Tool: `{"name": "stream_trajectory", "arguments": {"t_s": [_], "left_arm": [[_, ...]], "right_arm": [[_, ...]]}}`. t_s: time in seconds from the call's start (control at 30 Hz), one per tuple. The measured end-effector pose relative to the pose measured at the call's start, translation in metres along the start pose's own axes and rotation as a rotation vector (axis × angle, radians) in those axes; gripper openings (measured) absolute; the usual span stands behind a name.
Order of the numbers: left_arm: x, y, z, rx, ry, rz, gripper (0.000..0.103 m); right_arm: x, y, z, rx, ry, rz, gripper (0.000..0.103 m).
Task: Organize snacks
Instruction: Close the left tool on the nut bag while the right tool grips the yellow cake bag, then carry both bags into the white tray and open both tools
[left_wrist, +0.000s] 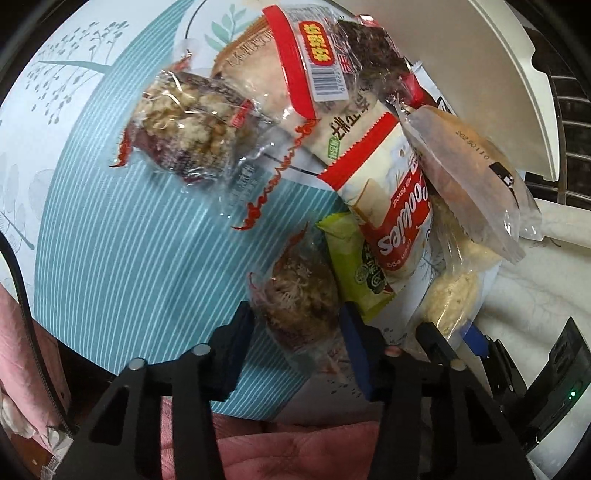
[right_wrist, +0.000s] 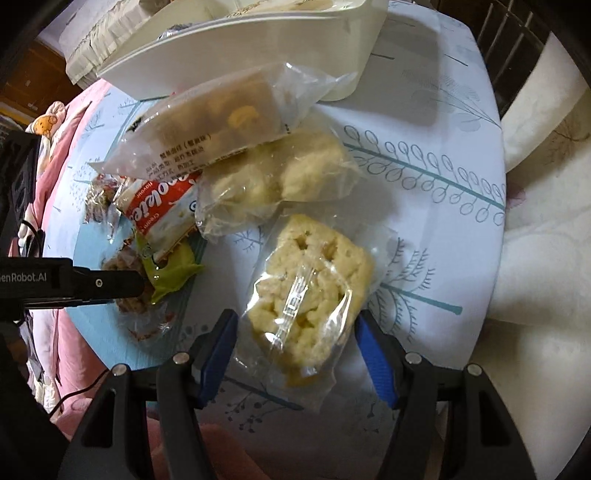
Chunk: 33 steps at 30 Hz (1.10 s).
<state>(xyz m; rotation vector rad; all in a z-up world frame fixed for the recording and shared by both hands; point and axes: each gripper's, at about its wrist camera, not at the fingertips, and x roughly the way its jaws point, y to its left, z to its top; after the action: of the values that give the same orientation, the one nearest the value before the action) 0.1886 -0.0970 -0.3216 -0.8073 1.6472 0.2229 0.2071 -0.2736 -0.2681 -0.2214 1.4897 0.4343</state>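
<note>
Snacks lay heaped on a round table under a blue-and-white leaf-print cloth (right_wrist: 424, 155), with a white plastic bin (right_wrist: 258, 48) standing beyond the heap.

The left gripper (left_wrist: 295, 328) pointed steeply down, its jaws closed in on a clear-wrapped brown shredded cake (left_wrist: 299, 291). The pads sat at the wrapper's two sides and appeared to press it, though how firmly could not be told. A green foil packet (left_wrist: 354, 266) lay just outside the jaw on that side, and a red-and-white cookies pack (left_wrist: 391, 229) rested across it.

The right gripper (right_wrist: 295, 350) pointed straight down, jaws wide apart around a clear-wrapped pale crumbly square cake (right_wrist: 310, 291). The cake lay between them, and neither blue pad touched its wrapper.

Several things could have gone wrong from there. The left pads might have held only slack film, so the cake could slide out on a lift. Rising, that jaw could catch the green packet and drag the cookies pack off the heap. On the right, closing hard could crush the crumbly cake, and an off-centre close could pinch only a wrapper edge. Both tools stood close together, so a careless move might knock one against the other.
</note>
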Motion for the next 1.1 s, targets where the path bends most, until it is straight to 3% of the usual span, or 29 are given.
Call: {"name": "stream_trajectory", "arguments": {"t_s": [0.23, 0.47, 0.77, 1.1], "left_arm": [[0.008, -0.013, 0.004, 0.003, -0.010, -0.013, 0.045], [-0.004, -0.002, 0.005, 0.016, -0.015, -0.008, 0.041], [-0.042, 0.008, -0.003, 0.055, -0.090, 0.015, 0.041], [-0.099, -0.001, -0.003, 0.123, -0.145, 0.044, 0.041]], "right_arm": [[0.003, -0.003, -0.001, 0.015, -0.010, 0.013, 0.059], [-0.003, -0.018, -0.007, 0.054, -0.014, 0.026, 0.055], [-0.020, -0.047, -0.023, 0.183, -0.041, 0.037, 0.054], [-0.067, -0.062, -0.029, 0.244, -0.158, 0.042, 0.054]]}}
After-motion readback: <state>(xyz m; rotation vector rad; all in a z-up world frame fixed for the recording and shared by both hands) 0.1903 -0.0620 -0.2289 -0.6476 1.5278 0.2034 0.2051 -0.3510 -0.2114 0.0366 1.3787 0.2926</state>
